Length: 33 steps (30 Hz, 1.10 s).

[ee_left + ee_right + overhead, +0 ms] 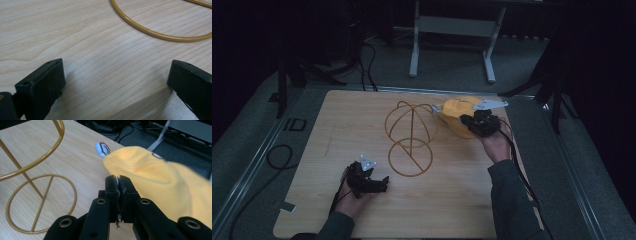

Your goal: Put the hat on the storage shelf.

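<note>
Nearest, at about 7 o'clock on the table, the left gripper rests low with its jaws wide apart and nothing between them; in the left gripper view they frame bare wood, with the stand's base ring curving beyond.

At centre stands the wire stand, a gold dome frame on a post above a flat ring, and it is bare.

Farther off, toward 2 o'clock, the right gripper has its jaws pressed together on a thin edge of the yellow cap, which looks lifted off the wood.

By my reading, the pick-up is done; carrying the cap over and setting it on the dome is left.

The cap's long axis runs roughly 3 to 9 o'clock, its brim pointing toward the stand.
</note>
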Tool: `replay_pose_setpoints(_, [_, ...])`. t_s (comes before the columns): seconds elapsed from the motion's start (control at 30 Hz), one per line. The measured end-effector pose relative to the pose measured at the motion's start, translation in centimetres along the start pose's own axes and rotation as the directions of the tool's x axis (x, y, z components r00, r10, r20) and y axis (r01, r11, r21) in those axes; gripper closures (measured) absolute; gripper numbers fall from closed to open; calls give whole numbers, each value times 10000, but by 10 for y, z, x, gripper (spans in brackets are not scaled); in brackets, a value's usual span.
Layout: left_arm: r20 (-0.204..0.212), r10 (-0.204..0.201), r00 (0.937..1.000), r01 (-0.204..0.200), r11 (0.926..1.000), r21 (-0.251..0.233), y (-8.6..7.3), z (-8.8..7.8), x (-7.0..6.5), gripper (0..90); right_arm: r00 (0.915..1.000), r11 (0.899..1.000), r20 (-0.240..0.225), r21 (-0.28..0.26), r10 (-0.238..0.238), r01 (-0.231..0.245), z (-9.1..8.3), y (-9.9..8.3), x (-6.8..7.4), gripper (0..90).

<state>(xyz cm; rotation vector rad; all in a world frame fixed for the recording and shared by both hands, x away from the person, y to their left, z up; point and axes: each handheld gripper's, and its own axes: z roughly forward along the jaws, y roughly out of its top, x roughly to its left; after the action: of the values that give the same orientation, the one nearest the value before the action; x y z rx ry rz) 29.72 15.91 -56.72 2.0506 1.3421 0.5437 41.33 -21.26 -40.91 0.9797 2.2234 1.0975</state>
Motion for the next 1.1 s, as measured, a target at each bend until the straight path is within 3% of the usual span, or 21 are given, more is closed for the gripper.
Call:
replay_pose_setpoints(0.33, [0, -18, 10000, 18, 10000, -11, 0, 0, 0, 15, 9999, 9986, 132, 521, -65, 58, -13, 4, -10, 856])
replay_pose_setpoints(0.5, [2, -1, 10000, 1, 10000, 0, 0, 0, 0, 15, 9997, 9950, -20, 970, -230, 231, -12, 6, -11, 806])
replay_pose_setpoints(0.67, [0, 2, 10000, -2, 10000, 3, 0, 0, 0, 15, 9991, 9869, -137, 1552, -413, 429, -5, 8, -11, 786])
replay_pose_setpoints(0.83, [2, 9, 10000, -9, 10000, 5, 0, 0, 0, 15, 9984, 9717, -252, 2293, -515, 559, 7, 8, -13, 756])
replay_pose_setpoints(1.1, [9, 5, 10000, -5, 10000, 4, 0, 0, 0, 15, 9974, 9574, -479, 2813, -535, 649, 17, 14, -12, 729])
